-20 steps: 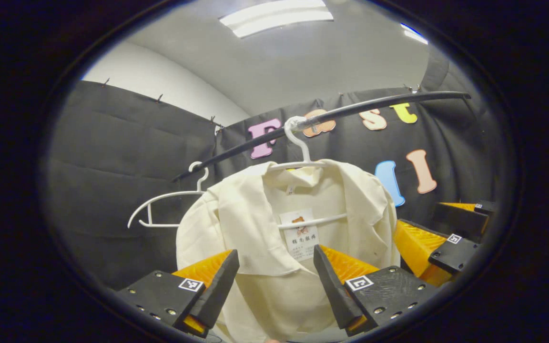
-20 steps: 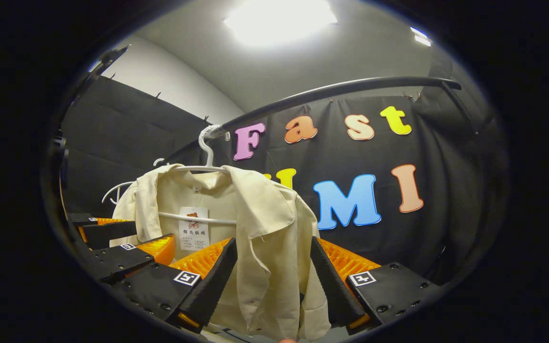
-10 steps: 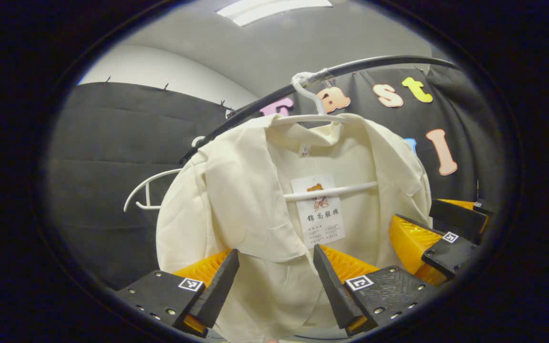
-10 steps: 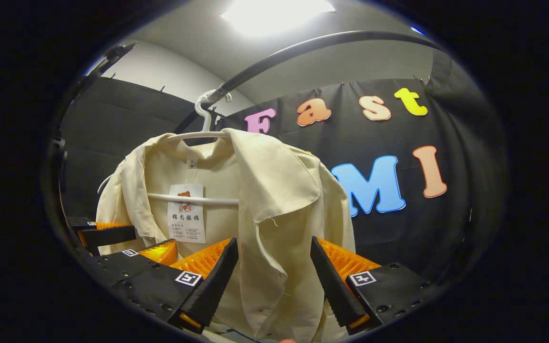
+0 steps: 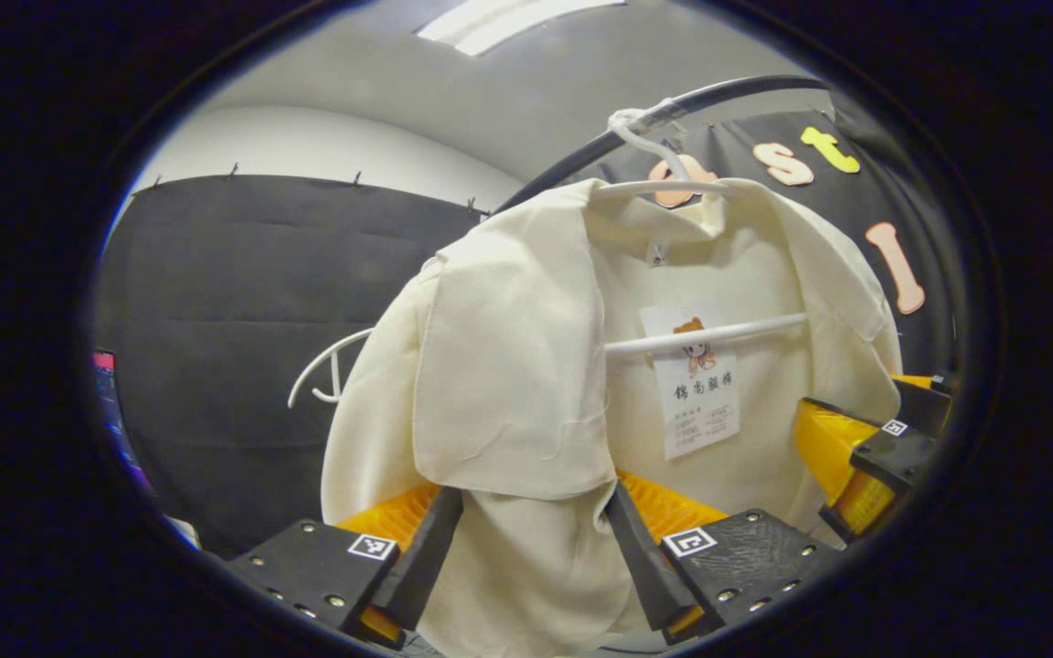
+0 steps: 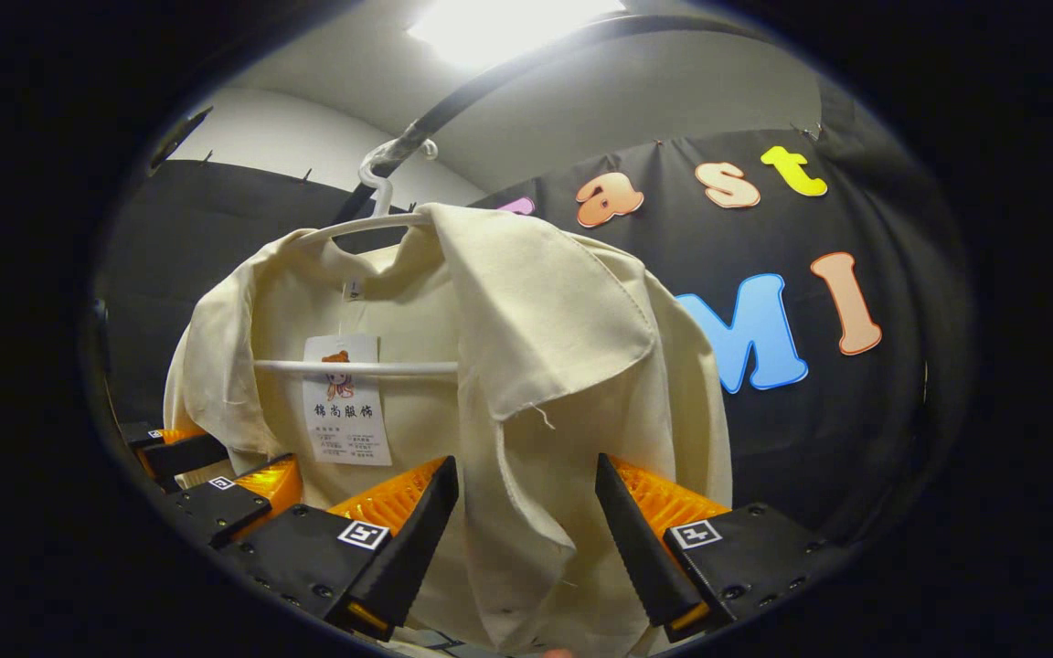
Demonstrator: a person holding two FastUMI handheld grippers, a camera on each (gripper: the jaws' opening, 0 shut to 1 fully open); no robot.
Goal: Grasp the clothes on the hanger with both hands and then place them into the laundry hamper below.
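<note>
1. Cream-coloured shirt [image 5: 508, 366] hangs open-fronted on a white hanger [image 5: 700, 334], whose hook sits on a black rail [image 5: 718, 96]; a paper tag [image 5: 700, 384] dangles at its crossbar
2. Left gripper [image 5: 531, 548] has its fingers spread wide, either side of the shirt's front panel below the collar flap
3. Right gripper [image 6: 526, 539] likewise holds its fingers wide apart, the other front edge hanging between them
4. A second, bare white hanger [image 5: 330, 370] shows behind the shirt
</note>
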